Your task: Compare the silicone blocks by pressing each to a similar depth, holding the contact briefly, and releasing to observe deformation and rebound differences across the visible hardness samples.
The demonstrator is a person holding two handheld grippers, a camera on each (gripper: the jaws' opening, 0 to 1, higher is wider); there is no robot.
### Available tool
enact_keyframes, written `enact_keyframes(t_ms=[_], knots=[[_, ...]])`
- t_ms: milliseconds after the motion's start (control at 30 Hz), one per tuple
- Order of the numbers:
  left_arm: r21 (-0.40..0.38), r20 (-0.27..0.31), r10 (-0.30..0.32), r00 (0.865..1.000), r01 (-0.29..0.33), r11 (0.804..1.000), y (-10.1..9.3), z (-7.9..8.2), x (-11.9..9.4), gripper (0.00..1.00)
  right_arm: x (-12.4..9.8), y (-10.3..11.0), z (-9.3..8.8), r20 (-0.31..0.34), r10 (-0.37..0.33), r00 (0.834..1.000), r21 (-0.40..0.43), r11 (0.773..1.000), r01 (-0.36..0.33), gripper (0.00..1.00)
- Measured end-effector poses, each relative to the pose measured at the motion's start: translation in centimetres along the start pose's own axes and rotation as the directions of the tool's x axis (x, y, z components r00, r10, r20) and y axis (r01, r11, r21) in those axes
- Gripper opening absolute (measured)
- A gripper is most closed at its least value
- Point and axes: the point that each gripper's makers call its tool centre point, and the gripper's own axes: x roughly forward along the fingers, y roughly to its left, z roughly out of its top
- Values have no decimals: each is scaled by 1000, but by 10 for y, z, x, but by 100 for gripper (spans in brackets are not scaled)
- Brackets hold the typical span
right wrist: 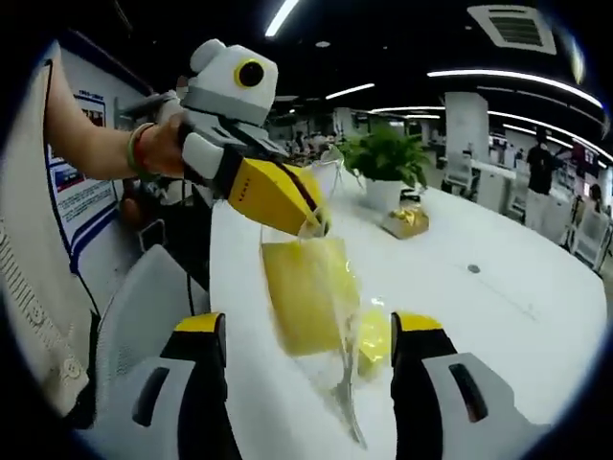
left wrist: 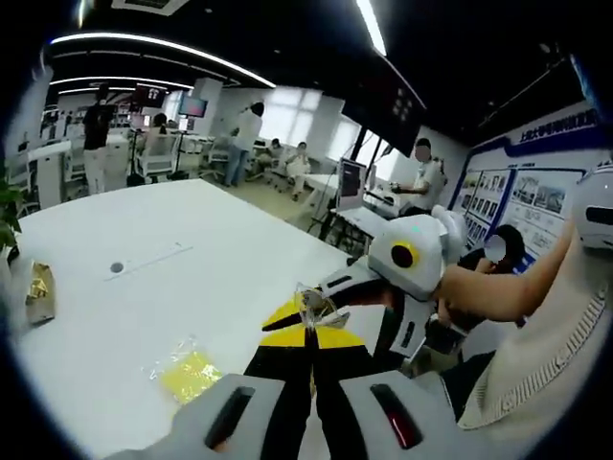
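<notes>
Right gripper view, centre: a yellow silicone block, flat and rectangular, inside a clear crinkled bag, hanging above the white table. The left gripper, yellow-jawed, comes from the upper left and pinches the bag's top edge; jaws closed on the film. A second, smaller yellow piece shows lower in the bag, outline blurred.

Right gripper: jaws wide apart at the lower frame, either side of the bag; contact cannot be told.

Upper centre: a potted plant and a gold foil packet.

Left gripper view: left gripper jaws together on clear film. Lower left, a flat yellow sachet on the table, detail blurred.
</notes>
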Motion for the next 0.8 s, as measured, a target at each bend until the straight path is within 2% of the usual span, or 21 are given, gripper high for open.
enact_keyframes(t_ms=[267,400,633,800], knots=[[8,-15,-18,1000,18,1000,-5,-3,1,0,12,3,3,6,31,1000,-29,999,-31,50],[15,-26,-25,999,26,1000,-5,-6,3,0,13,4,3,10,38,999,-50,998,-37,35],[35,-33,-64,997,65,997,-11,-11,5,0,11,3,-1,16,16,1000,-67,998,-15,26],[65,-43,-65,997,68,996,-12,-14,4,0,11,6,-5,-2,8,1000,-75,997,-9,20]])
